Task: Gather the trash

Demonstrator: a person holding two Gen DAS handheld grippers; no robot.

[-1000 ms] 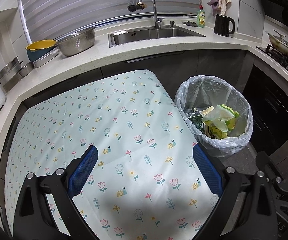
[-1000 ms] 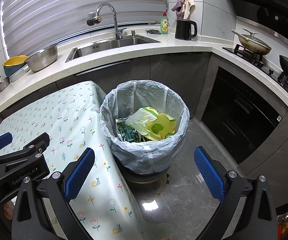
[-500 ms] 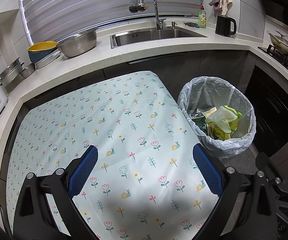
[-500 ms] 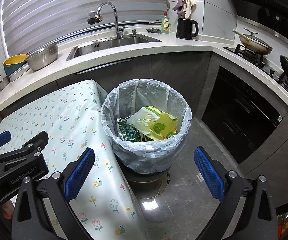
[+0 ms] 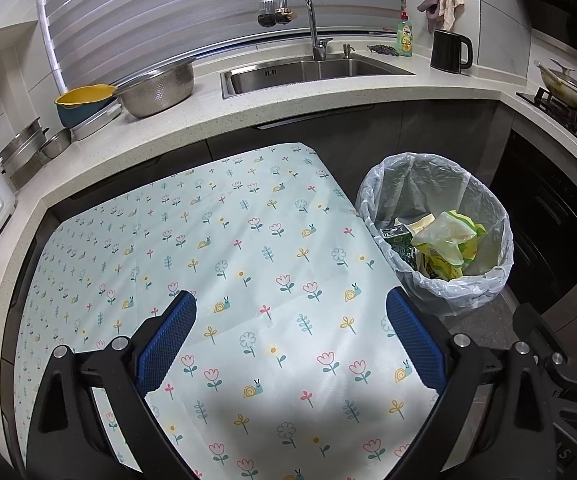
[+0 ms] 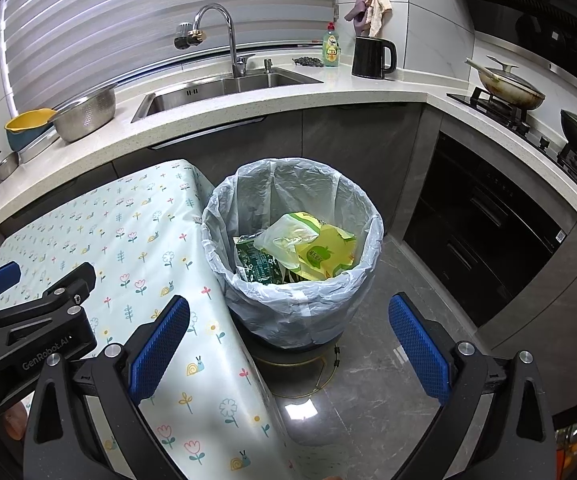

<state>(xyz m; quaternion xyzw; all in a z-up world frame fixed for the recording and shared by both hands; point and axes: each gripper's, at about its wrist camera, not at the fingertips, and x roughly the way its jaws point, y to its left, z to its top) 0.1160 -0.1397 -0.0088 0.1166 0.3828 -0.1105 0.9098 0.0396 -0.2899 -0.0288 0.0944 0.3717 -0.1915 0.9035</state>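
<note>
Left gripper [image 5: 290,336] and right gripper [image 6: 288,338] wide open, empty; lined trash bin [image 6: 292,280] center frame holds wrappers [image 6: 316,254].

— Any room over the tabletop [image 5: 248,264]?

— Plenty. The flowered cloth lies bare under the left tongs [image 5: 290,344], whose jaws stand wide with nothing between them.

— And by the bin [image 6: 292,300]?

— It stands just beside the tabletop's right edge, mouth open upward. Wrappers [image 6: 312,252] fill the lower part, with room above them. The right tongs [image 6: 288,350] hang spread in front of it over bare floor [image 6: 388,380].

— What hems it in?

— Dark cabinets [image 6: 360,148] behind, the oven front [image 6: 484,248] to the right. The left tongs' body sits near the right tongs, on their left.
</note>
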